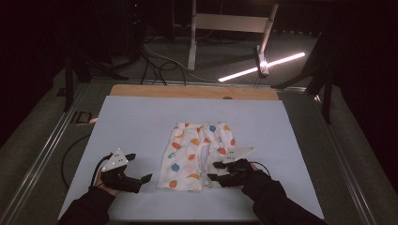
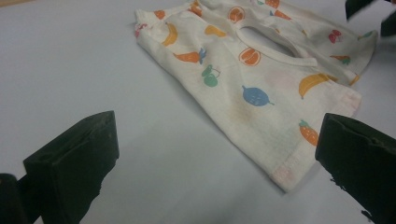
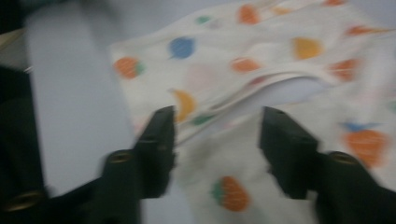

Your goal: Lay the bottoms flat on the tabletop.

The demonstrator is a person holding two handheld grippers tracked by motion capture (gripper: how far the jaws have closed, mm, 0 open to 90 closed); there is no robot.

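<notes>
a: high view is giving me the small fruit-print shorts (image 1: 197, 154) lying flat near the middle of the pale blue table cover (image 1: 141, 122), waistband toward the far edge, leg hems toward me. i'm judging that we're setting up a fold, at the reaching stage, with nothing lifted yet.

b: where are you keeping the left gripper (image 1: 141, 180)?

a: i'm holding it just off the shorts' left hem corner, clear of the cloth. in the left gripper view its jaws are standing wide apart with bare cover between them and the hem corner (image 2: 287, 177) lying just ahead.

b: and the right gripper (image 1: 217, 177)?

a: i'm bringing it over the right leg hem. right gripper view is blurring, but its jaws are standing partly apart above the fabric (image 3: 224, 186), not pinching anything, with the crotch seam (image 3: 261, 86) running just beyond them.

b: so what is the next move asking for?

a: i'm thinking both tips need to be dipping onto the hem corners and closing on the top layer only, evenly, or the cloth will be skewing as it's lifting.
</notes>
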